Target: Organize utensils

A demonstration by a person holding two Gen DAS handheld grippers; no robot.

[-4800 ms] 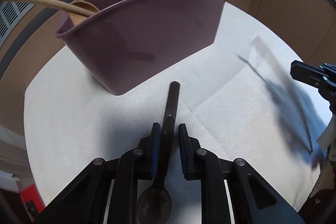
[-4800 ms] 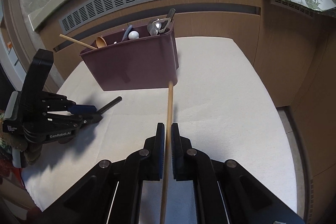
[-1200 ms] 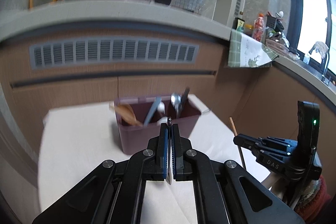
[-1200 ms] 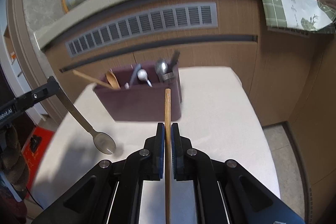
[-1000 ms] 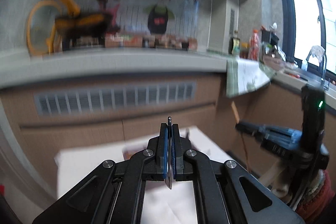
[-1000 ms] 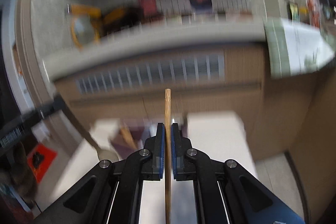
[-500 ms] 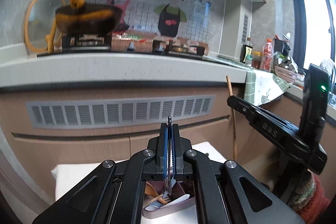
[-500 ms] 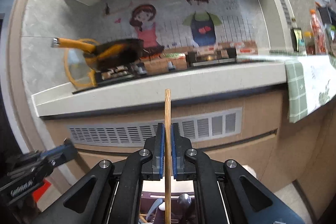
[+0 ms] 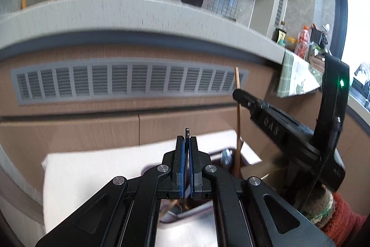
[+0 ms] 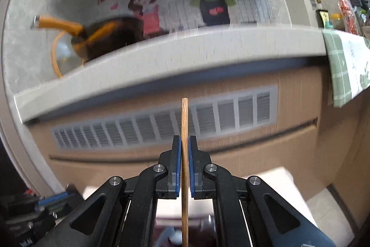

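My left gripper (image 9: 187,141) is shut on a dark metal spoon (image 9: 186,131); only its handle tip shows above the pads. The maroon utensil bin (image 9: 192,213) sits right below, mostly hidden by the fingers. My right gripper (image 10: 184,142) is shut on a wooden chopstick (image 10: 184,122) held upright. In the left wrist view the right gripper (image 9: 240,94) holds the chopstick (image 9: 238,117) with its lower end down in the bin's right end, beside a silver spoon (image 9: 225,156). The bin (image 10: 198,230) shows under the right gripper too.
The bin stands on a white cloth-covered table (image 9: 92,168). Behind it is a wooden cabinet front with a grey vent grille (image 9: 129,82) under a counter edge (image 10: 161,57). A green checked towel (image 10: 344,66) hangs at the right. The left gripper (image 10: 53,198) shows low left.
Both grippers have tilted down a little toward the bin. The chopstick's lower end has come down into the bin's right end. The spoon stays upright over the bin.
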